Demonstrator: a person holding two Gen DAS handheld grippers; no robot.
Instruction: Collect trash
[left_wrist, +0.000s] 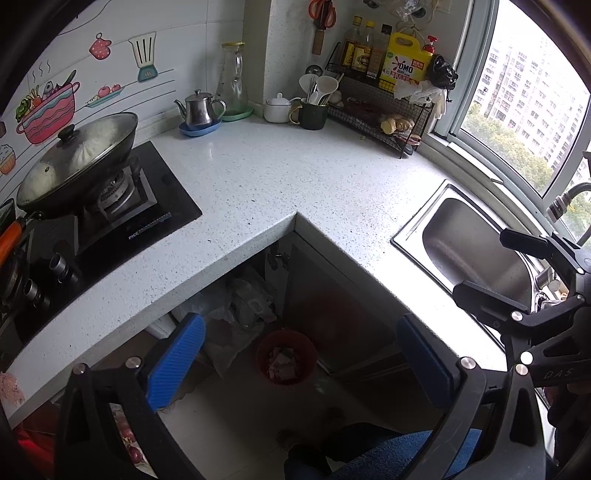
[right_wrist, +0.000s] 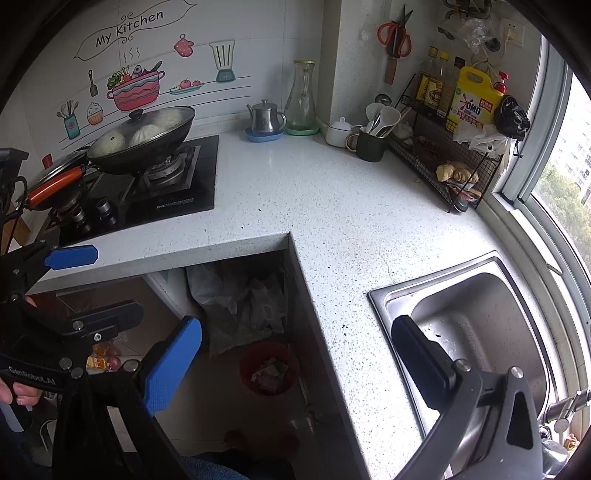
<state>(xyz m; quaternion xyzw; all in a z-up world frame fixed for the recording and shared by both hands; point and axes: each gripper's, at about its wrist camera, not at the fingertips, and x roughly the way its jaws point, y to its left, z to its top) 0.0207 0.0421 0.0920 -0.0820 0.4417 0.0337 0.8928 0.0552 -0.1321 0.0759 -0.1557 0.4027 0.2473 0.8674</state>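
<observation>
Blue-padded fingers of the left gripper (left_wrist: 301, 365) stood wide apart, empty; the right gripper (right_wrist: 295, 363) was spread the same way. Between and beyond the left fingers, down on the floor, sat a small red bin (left_wrist: 287, 356) holding pinkish paper scraps. Farther beyond lay the speckled white counter (left_wrist: 258, 177).

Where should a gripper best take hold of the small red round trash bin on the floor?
Probably the red round trash bin by its rim, from above with one finger inside: it stands upright, mouth open, and the white speckled countertop crowds its sides.
</observation>
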